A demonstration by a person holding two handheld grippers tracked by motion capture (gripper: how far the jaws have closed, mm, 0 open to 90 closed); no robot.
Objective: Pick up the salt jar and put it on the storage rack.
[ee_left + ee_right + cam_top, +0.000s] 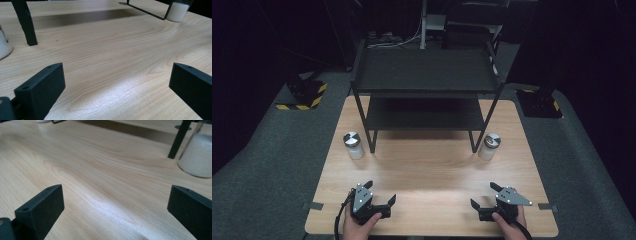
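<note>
**Two jars wait beside the rack**

The left jar (353, 145) and right jar (489, 146) stand on the desk (432, 175), just outside the black rack's (424, 90) front legs. Nearer the person, the left gripper (379, 192) and right gripper (484, 196) rest apart, jaws wide open, holding nothing.

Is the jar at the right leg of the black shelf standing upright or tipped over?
Upright. The right jar stands on its base on the table, silver lid on top, beside the shelf leg; white powder fills its lower part.
</note>
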